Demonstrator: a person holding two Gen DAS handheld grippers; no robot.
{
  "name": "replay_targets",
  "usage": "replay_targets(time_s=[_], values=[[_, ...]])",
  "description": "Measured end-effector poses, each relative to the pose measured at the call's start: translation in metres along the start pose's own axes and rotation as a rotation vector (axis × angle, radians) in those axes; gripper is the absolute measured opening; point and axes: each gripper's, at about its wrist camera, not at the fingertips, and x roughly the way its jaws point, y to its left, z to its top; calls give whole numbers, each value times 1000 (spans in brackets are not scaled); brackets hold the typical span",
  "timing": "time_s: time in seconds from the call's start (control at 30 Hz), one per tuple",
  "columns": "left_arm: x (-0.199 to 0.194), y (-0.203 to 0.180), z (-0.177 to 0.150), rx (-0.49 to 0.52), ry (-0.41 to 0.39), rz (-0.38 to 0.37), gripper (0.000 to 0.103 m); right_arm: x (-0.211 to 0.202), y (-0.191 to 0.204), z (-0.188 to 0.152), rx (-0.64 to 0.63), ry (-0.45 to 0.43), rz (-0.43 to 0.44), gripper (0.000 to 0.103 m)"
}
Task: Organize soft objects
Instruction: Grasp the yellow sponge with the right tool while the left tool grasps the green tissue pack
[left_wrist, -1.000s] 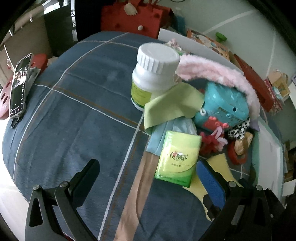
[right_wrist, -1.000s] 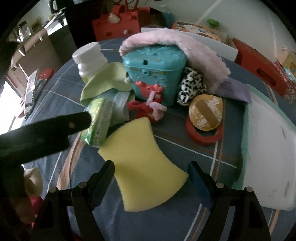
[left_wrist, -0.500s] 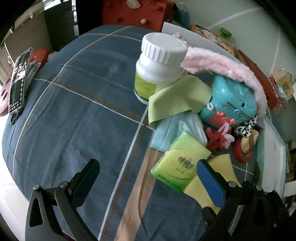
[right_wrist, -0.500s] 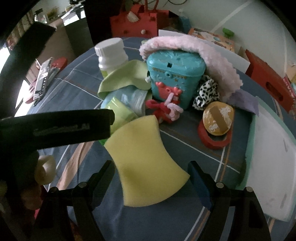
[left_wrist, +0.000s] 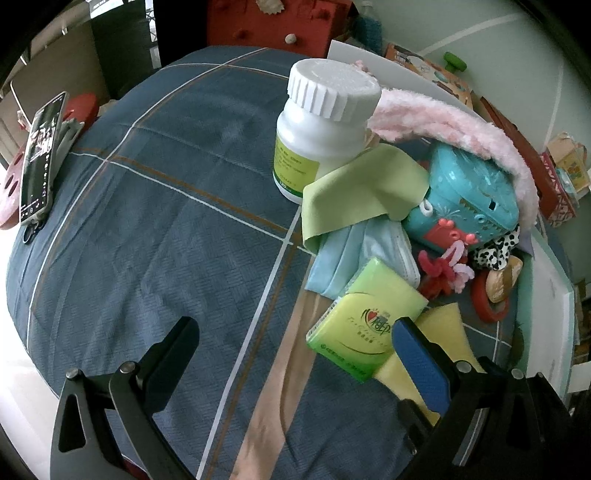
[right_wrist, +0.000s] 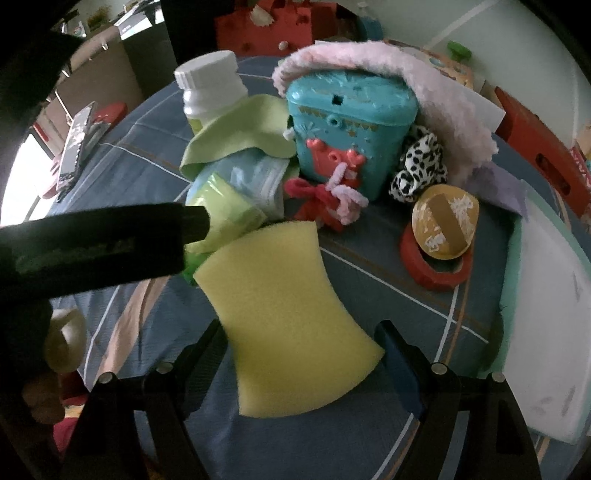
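- Right gripper (right_wrist: 299, 343): jaws spread wide and angled steeply down, one on each side of the near end of the yellow sponge (right_wrist: 284, 314). The pads stand just beside its edges; whether they touch it cannot be told.
- Left gripper (left_wrist: 295, 343): jaws spread and empty. The green tissue pack (left_wrist: 365, 321) lies just ahead of its blue-padded finger (left_wrist: 421, 365), partly on top of the sponge.
- Ahead of both tools, on the plaid cloth (left_wrist: 166, 229), lies the heap: white pill bottle (left_wrist: 321, 125), green cloth (left_wrist: 362, 188), blue face mask (left_wrist: 365, 251), teal plastic box (right_wrist: 347, 122), pink fuzzy band (right_wrist: 424, 77), spotted scrunchie (right_wrist: 417, 166).
- Step in hand, as judged: taking up the sponge. To do it well, lower the right tool until the pads sit level with the foam's middle, then close gently; foam gives way, so squeeze only enough to hold it. Lift straight so the overlapping tissue pack is not dragged along.
- Against the frame one second earlier: the tissue pack has been pushed and turned towards the sponge, and the left tool's finger now reaches farther across the right wrist view. The right jaws are as wide as before.
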Motion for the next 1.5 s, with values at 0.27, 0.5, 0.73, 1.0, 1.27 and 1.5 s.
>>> replay_targets(time_s=[0.27,0.5,0.73,1.0,1.27,1.5], values=[[2,0,-1,3,7,9,103,11,-1,8,8,16,16,84],[3,0,0,4,11,15,103,15,0,7,8,-2,12,84],[4,-1,-1,5,12,19,103,10,-4,10,25,-22,27,83],[0,-7,-3,27,0,18,103,1,-13,8,61,-39,42,73],[-1,-19,-6,55,-9,29,103,-18,-47,1,155,-64,44,72],[1,-41,-9,117,-12,25,103,-32,-77,-15,227,-65,34,72]])
